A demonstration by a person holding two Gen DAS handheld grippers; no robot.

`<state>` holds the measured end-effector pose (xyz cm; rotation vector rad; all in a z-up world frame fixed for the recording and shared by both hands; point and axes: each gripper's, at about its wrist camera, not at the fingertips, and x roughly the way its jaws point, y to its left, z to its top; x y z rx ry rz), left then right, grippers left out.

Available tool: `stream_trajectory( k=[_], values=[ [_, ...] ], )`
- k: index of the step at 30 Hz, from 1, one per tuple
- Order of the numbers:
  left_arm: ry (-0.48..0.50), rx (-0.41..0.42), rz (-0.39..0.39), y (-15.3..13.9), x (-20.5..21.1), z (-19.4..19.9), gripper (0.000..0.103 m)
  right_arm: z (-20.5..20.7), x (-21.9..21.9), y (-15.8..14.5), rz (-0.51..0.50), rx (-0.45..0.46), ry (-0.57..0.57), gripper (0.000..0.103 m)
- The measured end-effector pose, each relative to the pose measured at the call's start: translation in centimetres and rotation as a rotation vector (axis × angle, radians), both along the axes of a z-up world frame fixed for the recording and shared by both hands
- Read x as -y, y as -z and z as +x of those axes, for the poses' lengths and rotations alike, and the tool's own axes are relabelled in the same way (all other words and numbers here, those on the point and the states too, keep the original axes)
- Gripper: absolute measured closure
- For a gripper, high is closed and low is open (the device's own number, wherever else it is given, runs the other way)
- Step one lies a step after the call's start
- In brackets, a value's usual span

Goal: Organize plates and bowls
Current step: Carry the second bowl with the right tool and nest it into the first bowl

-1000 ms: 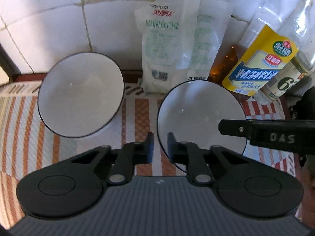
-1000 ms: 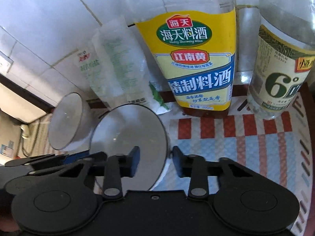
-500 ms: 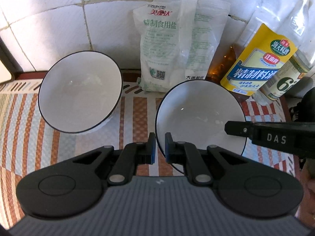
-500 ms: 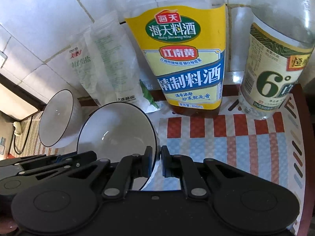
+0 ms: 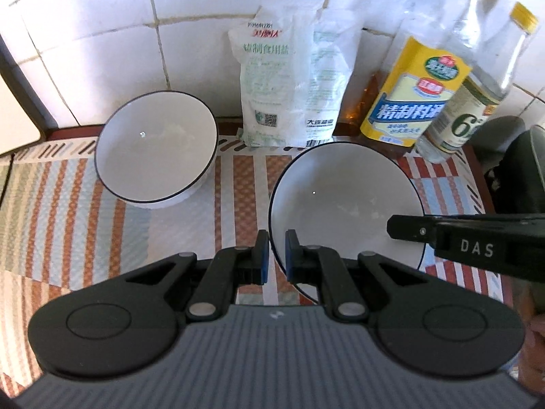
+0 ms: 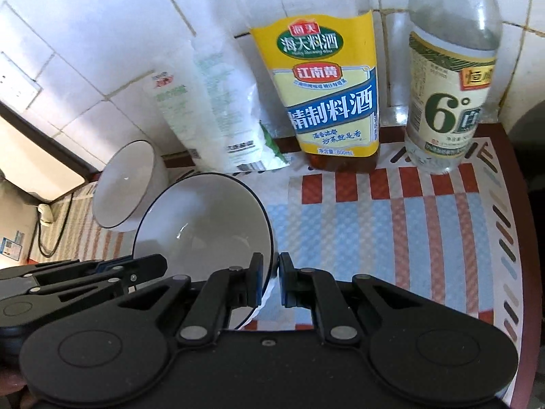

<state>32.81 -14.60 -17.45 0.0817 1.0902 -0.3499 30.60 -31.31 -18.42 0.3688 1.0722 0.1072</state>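
Two white bowls with black rims are on a striped mat (image 5: 68, 211). My left gripper (image 5: 276, 255) is shut on the near left rim of the right-hand bowl (image 5: 344, 197). My right gripper (image 5: 395, 231) reaches in from the right and pinches that bowl's opposite rim. In the right wrist view the same bowl (image 6: 204, 231) tilts toward me with my right gripper (image 6: 271, 279) shut on its right rim. My left gripper (image 6: 150, 267) clamps its left side. The other bowl (image 5: 156, 150) stands apart to the left, near the wall.
Against the tiled wall lean a white salt bag (image 5: 286, 88), a yellow-labelled cooking wine bottle (image 6: 330, 102) and a clear vinegar bottle (image 6: 449, 102). A dark object (image 5: 511, 170) stands at the far right. The mat's right edge (image 6: 504, 245) meets a dark red counter rim.
My right gripper closed onto the bowl's right rim. Both grippers then drew back from the wall with the bowl between them. The left bowl stayed put.
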Motion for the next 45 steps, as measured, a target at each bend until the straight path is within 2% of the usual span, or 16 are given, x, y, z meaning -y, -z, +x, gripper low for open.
stream_trajectory(
  k=[10,24,32,45],
  values=[
    [0.104,0.067,0.014,-4.2,-1.2,-3.5,0.095,-4.3,-0.9,-3.4,0.020,0.051,0.064,0.090],
    [0.202,0.113,0.008,-9.3,-4.6,-10.0,0.095,-13.1,-2.8,-8.3,0.010,0.121,0.135,0.090],
    [0.259,0.123,0.006,-10.2,-4.8,-13.4,0.095,-17.9,-3.2,-9.0,0.000,0.139,0.184,0.090],
    [0.306,0.110,-0.010,-9.9,-2.5,-16.9,0.095,-22.7,-1.9,-9.8,-0.050,0.159,0.239,0.090]
  ],
)
